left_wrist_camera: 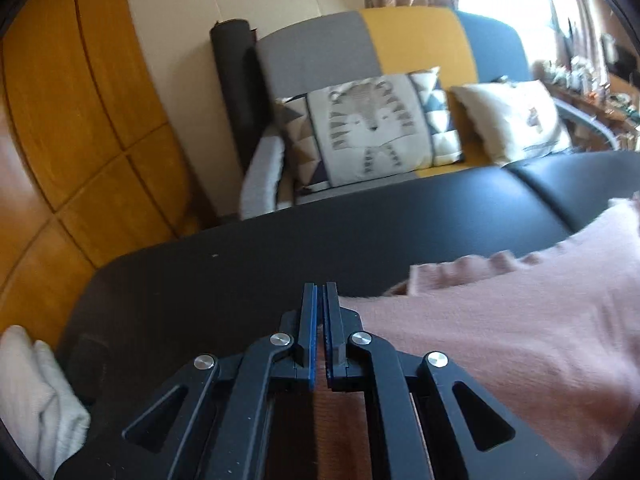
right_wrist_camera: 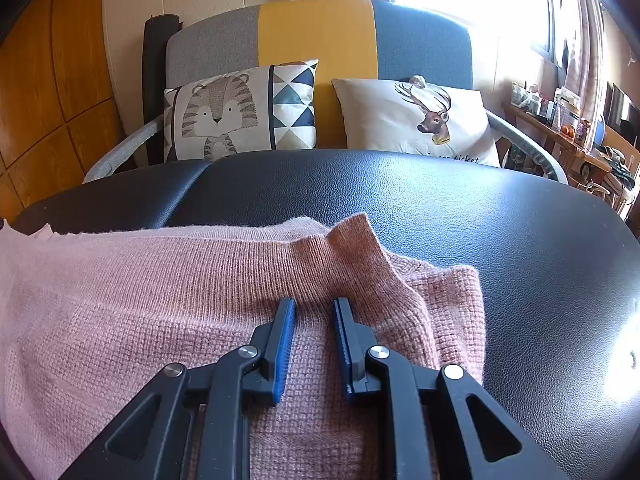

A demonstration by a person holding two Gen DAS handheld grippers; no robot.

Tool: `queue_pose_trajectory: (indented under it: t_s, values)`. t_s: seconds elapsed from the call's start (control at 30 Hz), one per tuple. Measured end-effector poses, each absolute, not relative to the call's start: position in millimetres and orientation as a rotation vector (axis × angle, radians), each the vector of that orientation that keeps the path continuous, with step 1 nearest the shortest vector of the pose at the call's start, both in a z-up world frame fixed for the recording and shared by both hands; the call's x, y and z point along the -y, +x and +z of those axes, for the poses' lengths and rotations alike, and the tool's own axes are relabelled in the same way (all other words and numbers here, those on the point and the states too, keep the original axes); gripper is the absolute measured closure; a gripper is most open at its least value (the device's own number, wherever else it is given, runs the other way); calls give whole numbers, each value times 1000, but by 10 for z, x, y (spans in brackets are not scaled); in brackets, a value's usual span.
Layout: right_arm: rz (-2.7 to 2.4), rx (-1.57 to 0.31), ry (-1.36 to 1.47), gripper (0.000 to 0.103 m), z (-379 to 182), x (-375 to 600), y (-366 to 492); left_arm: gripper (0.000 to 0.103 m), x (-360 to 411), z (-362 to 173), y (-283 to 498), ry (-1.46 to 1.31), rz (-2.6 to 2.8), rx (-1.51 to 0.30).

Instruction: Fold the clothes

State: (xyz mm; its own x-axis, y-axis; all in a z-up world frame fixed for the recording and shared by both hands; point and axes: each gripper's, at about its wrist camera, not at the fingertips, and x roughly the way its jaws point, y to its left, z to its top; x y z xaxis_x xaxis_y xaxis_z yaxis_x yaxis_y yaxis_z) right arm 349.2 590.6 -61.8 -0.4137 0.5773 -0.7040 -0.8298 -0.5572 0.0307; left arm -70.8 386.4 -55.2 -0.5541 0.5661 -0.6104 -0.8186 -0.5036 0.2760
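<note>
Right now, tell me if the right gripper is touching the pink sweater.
Touching. The right wrist view shows the right gripper with its fingers planted on the pink sweater, a ridge of knit bunched between them.

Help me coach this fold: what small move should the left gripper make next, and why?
Probably carry its pinch across toward the right gripper. The left gripper is shut, apparently on the pink knitted sweater, which lies partly folded on the black padded table.
</note>
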Motion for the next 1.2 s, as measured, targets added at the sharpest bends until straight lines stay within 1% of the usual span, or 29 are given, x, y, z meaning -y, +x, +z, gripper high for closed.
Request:
queue_pose_trajectory:
  t_s: [0.13,0.23,0.33,0.4,0.43,0.47,0.53,0.6,0.63,0.67,0.7,0.73,0.77,0.8,0.83,0.9,1.1,1.2]
  values:
    - [2043,-483,-818,85,-619,-5906,3503,103,-3925,-732,-905,-699,2118,-701]
    - [2043,-482,-817,85,-622,-5908,3500,103,-3826,-788,-959,-770,2086,-600]
    - [2043,-483,-815,85,-628,-5898,3490,102,-3685,-798,-964,-871,1980,-443]
    - [2044,-487,-813,85,-627,-5898,3490,97,-3603,-797,-918,-909,1910,-375]
    - [2045,-488,-813,85,-625,-5898,3491,93,-3565,-796,-889,-924,1878,-349]
    - [2045,-488,-813,85,-623,-5899,3491,85,-3541,-795,-856,-933,1854,-339]
    - [2044,-486,-814,85,-620,-5902,3490,75,-3522,-790,-779,-939,1827,-355]
    - [2045,-485,-814,85,-619,-5903,3488,73,-3521,-791,-705,-942,1802,-372]
    - [2046,-486,-813,85,-620,-5912,3493,69,-3543,-801,-669,-938,1796,-388]
    - [2047,-487,-813,85,-621,-5916,3494,56,-3571,-824,-627,-937,1805,-424]
    - [2047,-488,-812,85,-621,-5916,3494,51,-3612,-858,-581,-939,1824,-476]
    - [2048,-489,-812,85,-622,-5918,3496,50,-3639,-885,-543,-935,1837,-509]
    - [2048,-489,-811,85,-623,-5919,3498,55,-3648,-903,-515,-923,1843,-521]
    - [2049,-490,-811,85,-624,-5921,3501,69,-3658,-921,-488,-911,1850,-533]
    - [2050,-490,-810,85,-624,-5925,3506,95,-3661,-937,-464,-903,1859,-543]
    - [2051,-490,-810,85,-624,-5926,3508,97,-3643,-944,-444,-897,1889,-549]
    - [2054,-494,-807,85,-622,-5931,3518,98,-3495,-789,-648,-859,2091,-473]
    - [2052,-489,-809,85,-621,-5927,3511,99,-3478,-903,-731,-855,2158,-553]
